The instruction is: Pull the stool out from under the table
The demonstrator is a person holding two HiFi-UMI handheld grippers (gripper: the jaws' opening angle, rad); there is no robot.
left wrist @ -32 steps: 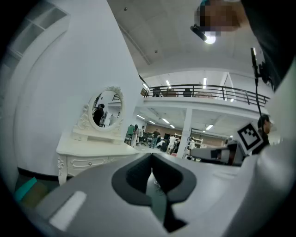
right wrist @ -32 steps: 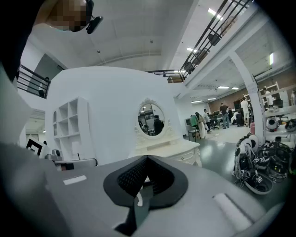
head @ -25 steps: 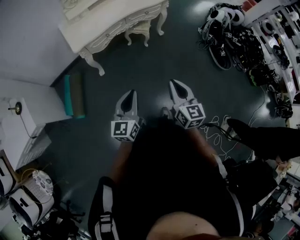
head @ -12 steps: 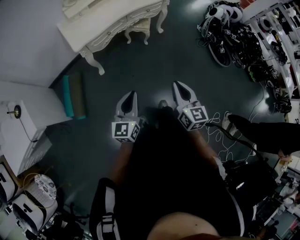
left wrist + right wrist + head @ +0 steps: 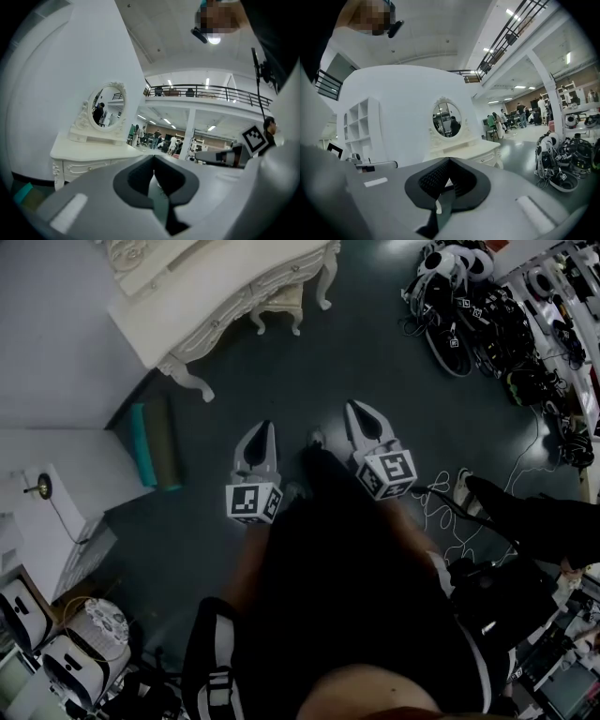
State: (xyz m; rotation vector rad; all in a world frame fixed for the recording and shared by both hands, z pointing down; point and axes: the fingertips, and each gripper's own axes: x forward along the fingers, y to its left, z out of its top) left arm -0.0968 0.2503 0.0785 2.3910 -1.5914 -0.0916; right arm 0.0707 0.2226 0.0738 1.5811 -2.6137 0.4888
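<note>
The white dressing table (image 5: 202, 292) stands against the wall at the top left of the head view. The cream stool (image 5: 279, 302) is tucked under its right end, with only the seat edge and legs showing. My left gripper (image 5: 263, 426) and right gripper (image 5: 354, 406) hover side by side over the dark floor, well short of the table. Both point toward the table and are shut, with nothing between the fingers. The left gripper view shows the table (image 5: 89, 154) with its oval mirror (image 5: 108, 112) beyond my shut left gripper (image 5: 153, 157). The right gripper view shows the table (image 5: 480, 150) beyond my shut right gripper (image 5: 449, 160).
A teal rolled mat (image 5: 155, 442) lies by the wall left of the grippers. A heap of black headsets and gear (image 5: 469, 315) fills the top right. White cables (image 5: 439, 507) and another person's dark leg (image 5: 530, 517) are at the right. White machines (image 5: 56, 662) sit bottom left.
Both grippers stay shut and side by side. The head view has shifted a little: the table, mat and floor have drifted slightly down and left.
</note>
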